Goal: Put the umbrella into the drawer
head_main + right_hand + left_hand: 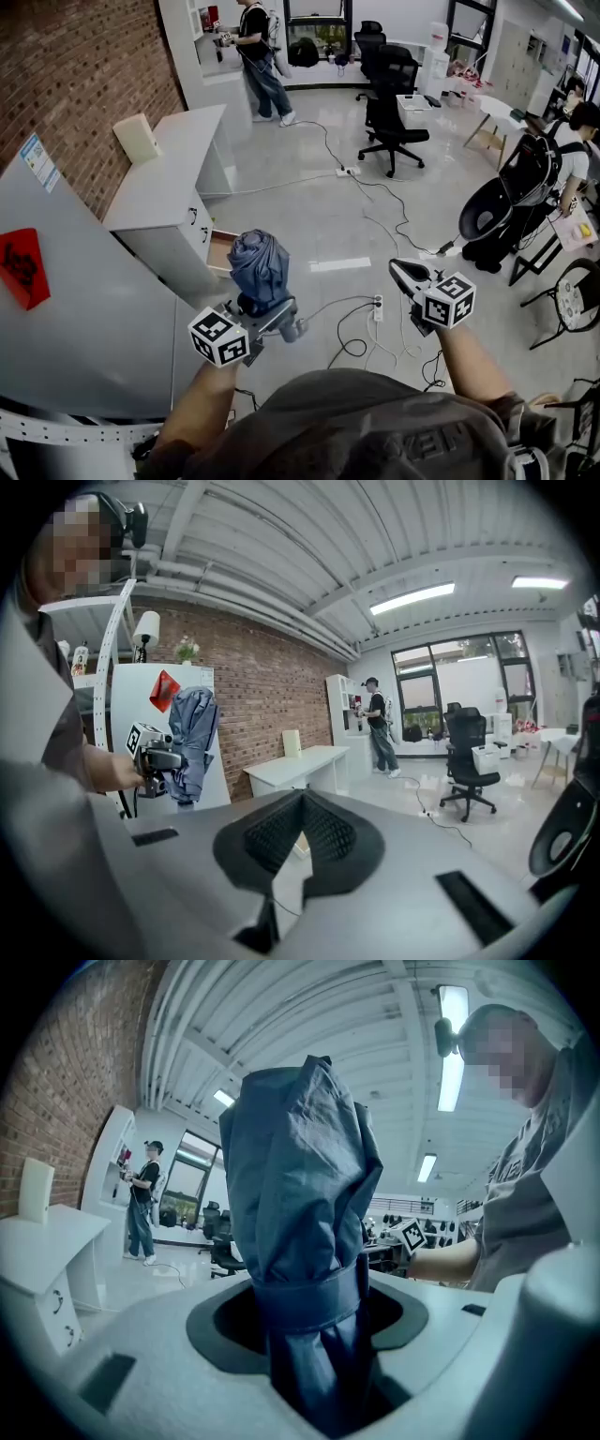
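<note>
Left hand-held gripper [265,314] clamps one folded umbrella [260,267], crumpled blue-grey fabric bound by a strap, upright between its jaws. Right hand-held gripper [405,274]: ribbed jaws together, empty. Just beyond the umbrella, one drawer [221,253] stands open in a white cabinet [169,187].

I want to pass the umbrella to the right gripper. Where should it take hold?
Probably the bundled canopy above the strap, coming level from the right: the umbrella stands upright, and the left gripper clamps its lower end. The right gripper's shut jaws must open first.
</note>
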{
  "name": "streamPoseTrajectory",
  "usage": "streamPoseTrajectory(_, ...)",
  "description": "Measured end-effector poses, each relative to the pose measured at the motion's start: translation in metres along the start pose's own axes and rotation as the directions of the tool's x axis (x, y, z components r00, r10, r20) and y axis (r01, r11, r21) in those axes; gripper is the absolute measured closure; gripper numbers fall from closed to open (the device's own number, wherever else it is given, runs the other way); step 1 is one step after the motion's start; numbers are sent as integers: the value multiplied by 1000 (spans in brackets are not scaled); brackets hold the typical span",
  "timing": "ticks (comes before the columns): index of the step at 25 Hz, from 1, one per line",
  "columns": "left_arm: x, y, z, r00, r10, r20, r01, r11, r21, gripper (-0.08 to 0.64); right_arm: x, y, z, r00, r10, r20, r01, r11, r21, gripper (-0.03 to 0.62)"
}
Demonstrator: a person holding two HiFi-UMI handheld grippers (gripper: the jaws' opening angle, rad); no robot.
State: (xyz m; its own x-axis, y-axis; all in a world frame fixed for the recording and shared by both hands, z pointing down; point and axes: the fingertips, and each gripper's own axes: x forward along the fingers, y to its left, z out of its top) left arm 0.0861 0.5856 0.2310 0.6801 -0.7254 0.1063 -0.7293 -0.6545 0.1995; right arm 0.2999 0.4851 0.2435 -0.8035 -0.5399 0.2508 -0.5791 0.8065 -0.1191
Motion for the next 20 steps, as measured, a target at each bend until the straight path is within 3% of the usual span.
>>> streamPoseTrajectory(8, 26, -24, 7, 1000, 21, 14, -22, 1000, 7, 308, -32, -27, 8, 1000, 10, 27, -10, 1000, -11, 600)
streamPoseTrajectory(20, 110, -61, 5, 998, 46, 29, -46, 999, -3, 308, -85, -112, -5, 999, 27, 23, -27, 1000, -10, 600)
